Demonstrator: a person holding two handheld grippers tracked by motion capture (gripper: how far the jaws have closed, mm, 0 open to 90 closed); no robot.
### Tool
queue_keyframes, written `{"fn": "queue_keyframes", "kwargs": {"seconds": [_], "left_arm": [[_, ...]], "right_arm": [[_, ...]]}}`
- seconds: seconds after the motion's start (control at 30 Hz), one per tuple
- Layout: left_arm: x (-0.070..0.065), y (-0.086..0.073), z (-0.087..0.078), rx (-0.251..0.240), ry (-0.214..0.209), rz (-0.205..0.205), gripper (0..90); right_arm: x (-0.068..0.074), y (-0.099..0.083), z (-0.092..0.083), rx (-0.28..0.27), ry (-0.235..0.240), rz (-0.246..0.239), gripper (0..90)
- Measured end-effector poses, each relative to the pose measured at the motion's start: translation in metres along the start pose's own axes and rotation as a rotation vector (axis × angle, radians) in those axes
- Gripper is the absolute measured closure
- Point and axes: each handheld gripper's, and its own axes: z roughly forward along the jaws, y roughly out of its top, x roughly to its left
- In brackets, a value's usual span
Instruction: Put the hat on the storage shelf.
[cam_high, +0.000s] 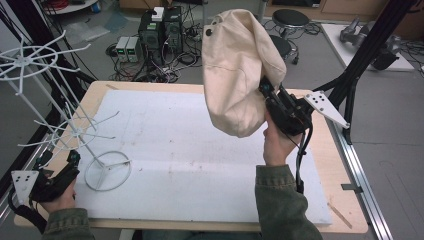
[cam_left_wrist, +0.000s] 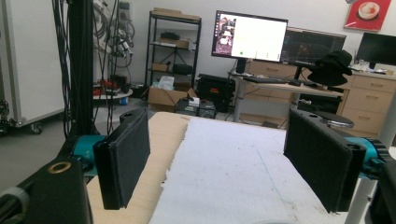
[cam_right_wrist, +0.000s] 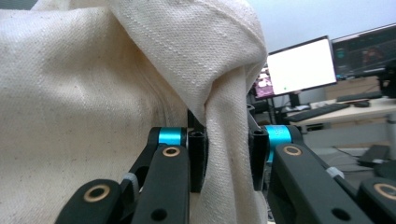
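Note:
A cream cloth hat (cam_high: 239, 70) hangs in the air above the right half of the table, held up by my right gripper (cam_high: 267, 92), which is shut on a fold of its fabric. In the right gripper view the cloth hat (cam_right_wrist: 116, 79) is pinched between the two black pads (cam_right_wrist: 198, 158). A white wire rack (cam_high: 65, 125) with a ring base stands at the table's left. My left gripper (cam_high: 70, 162) rests low at the front left corner beside the rack's base. In its own view the left gripper (cam_left_wrist: 215, 161) stands open with nothing between its pads.
A white foam mat (cam_high: 200, 150) covers most of the wooden table (cam_high: 345, 200). Black frame posts (cam_high: 365, 55) rise at the right. Computers and cables (cam_high: 160, 35) and a stool (cam_high: 290, 20) sit on the floor beyond the far edge.

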Motion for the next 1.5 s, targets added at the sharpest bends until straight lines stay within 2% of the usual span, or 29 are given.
{"fn": "queue_keyframes", "kwargs": {"seconds": [0.07,0.1,0.63,0.87,1.07,1.13,1.3,1.4,1.5], "left_arm": [[0.0,0.0,0.0,-0.001,0.0,-0.001,22.8],[0.0,0.0,0.0,-0.001,0.0,0.0,22.8],[0.001,0.0,-0.001,-0.003,0.0,-0.006,22.8],[-0.001,0.0,-0.001,-0.001,-0.006,0.001,22.8],[0.0,0.0,-0.001,-0.003,-0.009,-0.013,22.9],[0.0,0.0,0.0,-0.003,-0.009,-0.013,22.9],[0.0,0.0,0.0,-0.003,-0.012,-0.012,22.9],[0.0,0.0,0.0,-0.003,-0.009,-0.014,22.9],[0.001,0.0,0.0,-0.004,-0.007,-0.013,22.9]], "right_arm": [[0.009,0.001,0.005,-0.003,0.025,-0.013,76.8],[0.009,0.001,0.005,-0.003,0.025,-0.013,76.8],[0.073,0.002,0.038,-0.01,0.165,-0.021,76.5],[0.097,-0.001,0.051,-0.005,0.217,-0.007,76.4],[0.12,-0.009,0.065,-0.002,0.262,0.0,76.3],[0.123,-0.01,0.066,-0.004,0.267,-0.003,76.4],[0.14,-0.012,0.077,-0.001,0.291,0.005,76.2],[0.149,-0.013,0.083,-0.003,0.316,0.031,76.2],[0.158,-0.013,0.09,-0.001,0.336,0.037,76.2]]}}
